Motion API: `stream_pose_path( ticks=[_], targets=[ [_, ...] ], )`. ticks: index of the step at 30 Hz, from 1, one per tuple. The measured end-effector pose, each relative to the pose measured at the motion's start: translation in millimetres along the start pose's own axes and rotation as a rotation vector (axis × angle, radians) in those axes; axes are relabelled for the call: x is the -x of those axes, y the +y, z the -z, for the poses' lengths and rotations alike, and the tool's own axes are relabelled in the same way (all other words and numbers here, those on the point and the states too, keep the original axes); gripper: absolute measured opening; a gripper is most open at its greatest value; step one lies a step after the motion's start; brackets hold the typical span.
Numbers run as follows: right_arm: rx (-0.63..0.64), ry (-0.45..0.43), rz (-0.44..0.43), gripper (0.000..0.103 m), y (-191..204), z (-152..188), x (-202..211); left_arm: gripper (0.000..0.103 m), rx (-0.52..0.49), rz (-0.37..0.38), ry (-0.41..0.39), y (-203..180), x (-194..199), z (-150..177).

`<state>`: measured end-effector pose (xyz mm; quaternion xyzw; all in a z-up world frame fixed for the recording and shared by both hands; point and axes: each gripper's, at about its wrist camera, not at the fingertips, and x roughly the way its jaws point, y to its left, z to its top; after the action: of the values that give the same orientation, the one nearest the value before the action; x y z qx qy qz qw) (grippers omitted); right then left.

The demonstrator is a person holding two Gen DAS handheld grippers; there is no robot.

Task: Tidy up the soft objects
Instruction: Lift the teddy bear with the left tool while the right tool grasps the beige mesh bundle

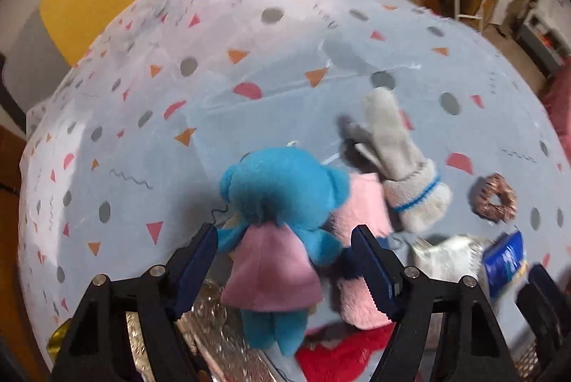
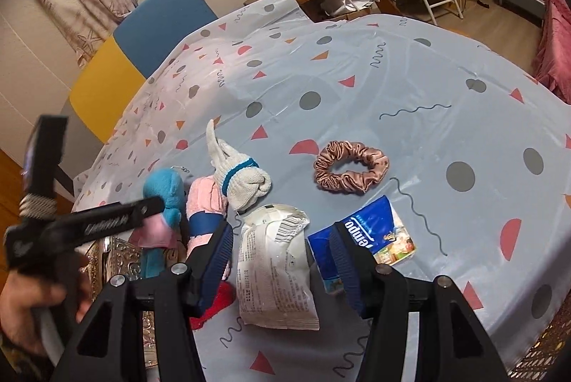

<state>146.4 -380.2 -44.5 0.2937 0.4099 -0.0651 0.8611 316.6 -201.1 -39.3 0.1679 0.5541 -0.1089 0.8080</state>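
A blue plush toy in a pink dress (image 1: 274,221) lies between the fingers of my left gripper (image 1: 285,235), which points steeply down; the pads stand just off its arms. Its legs rest over a silver embossed tray (image 1: 214,328). A pink plush piece (image 1: 360,203) and a grey-white knitted glove (image 1: 403,167) lie just right of it. My right gripper (image 2: 282,235) is open around a crumpled white packet (image 2: 274,267) lying on the table. A blue tissue pack (image 2: 378,232) shows behind its right finger. A bronze satin scrunchie (image 2: 348,166) lies further out.
A pale blue cloth (image 2: 410,78) with dots and triangles covers the round table. A red soft item (image 2: 214,303) lies by the tray. A hand (image 2: 28,303) holds the left tool at the left edge. Yellow and blue chairs (image 2: 117,68) stand behind the table.
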Motion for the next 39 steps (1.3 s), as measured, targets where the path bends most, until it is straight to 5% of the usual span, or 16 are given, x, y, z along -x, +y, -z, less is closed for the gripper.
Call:
stream_pose_path(
  ticks=[4,6,9,17,24,33,39],
  targets=[
    [-0.01,0.003,-0.006,0.057,-2.0,-0.3,-0.2,0.074,0.004,0.007,0.063,0.1,-24.9,-3.0],
    [-0.016,0.007,-0.007,0.057,-3.0,-0.3,-1.0,0.046,-0.005,-0.004,0.07,-0.9,-31.5,-2.2],
    [-0.008,0.009,-0.005,0.057,-2.0,-0.5,-1.9,0.034,-0.025,0.019,0.039,-2.0,-29.6,3.1],
    [0.013,0.027,0.008,0.057,1.5,2.3,-5.8,0.034,0.021,0.081,-0.144,7.5,19.3,22.4],
    [0.05,0.064,0.01,0.057,8.9,7.1,-13.5,0.034,0.058,0.178,-0.188,13.7,54.9,31.1],
    [0.142,0.09,0.025,0.057,25.2,15.5,-19.7,0.034,0.225,0.211,-0.327,74.3,114.4,49.1],
    [0.24,0.166,-0.058,0.057,51.8,21.8,-32.9,0.034,0.31,0.224,-0.433,117.3,151.1,83.2]
  ],
)
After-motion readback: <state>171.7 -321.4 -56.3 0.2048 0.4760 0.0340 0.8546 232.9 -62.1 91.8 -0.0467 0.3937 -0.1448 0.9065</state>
